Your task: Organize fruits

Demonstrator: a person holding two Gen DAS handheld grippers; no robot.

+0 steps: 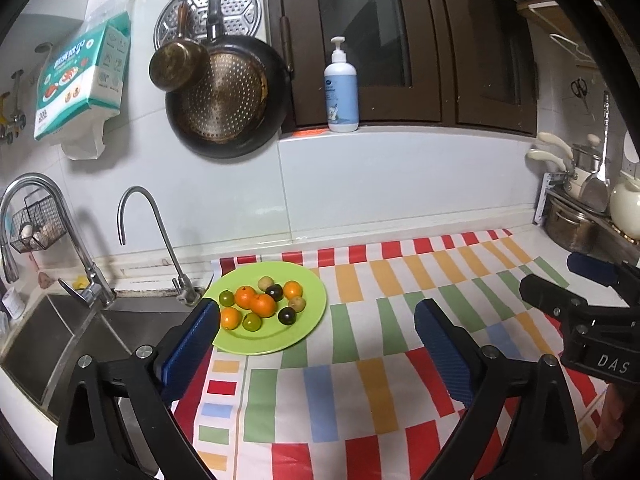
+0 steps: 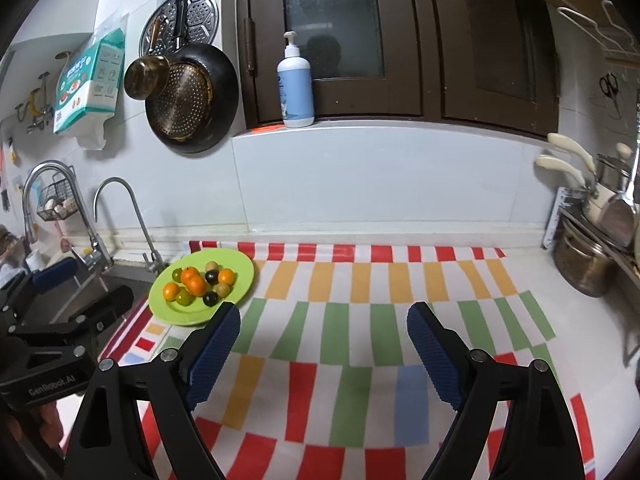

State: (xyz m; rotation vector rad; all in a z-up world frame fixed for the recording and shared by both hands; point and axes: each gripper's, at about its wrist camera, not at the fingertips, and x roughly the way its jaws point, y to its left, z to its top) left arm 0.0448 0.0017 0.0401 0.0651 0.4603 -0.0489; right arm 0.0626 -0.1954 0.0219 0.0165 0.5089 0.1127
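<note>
A green plate [image 1: 308, 304] holds several small fruits: orange ones [image 1: 262, 305], green ones [image 1: 251, 322], dark ones [image 1: 286, 315] and tan ones [image 1: 297, 302]. The same plate [image 2: 240, 284] shows in the right wrist view with the fruits [image 2: 196, 284]. My left gripper [image 1: 318, 320] is open and empty, its left pad just in front of the plate's left edge. My right gripper [image 2: 322, 324] is open and empty over the striped cloth [image 2: 360, 340], right of the plate. Each gripper appears in the other's view, the right [image 1: 580, 312] and the left [image 2: 60, 320].
A sink [image 1: 60, 340] with two faucets [image 1: 140, 236] lies left of the plate. Pans [image 1: 228, 96] hang on the wall. A pump bottle [image 1: 341, 92] stands on the sill. Pots [image 1: 576, 216] and utensils crowd the right end of the counter.
</note>
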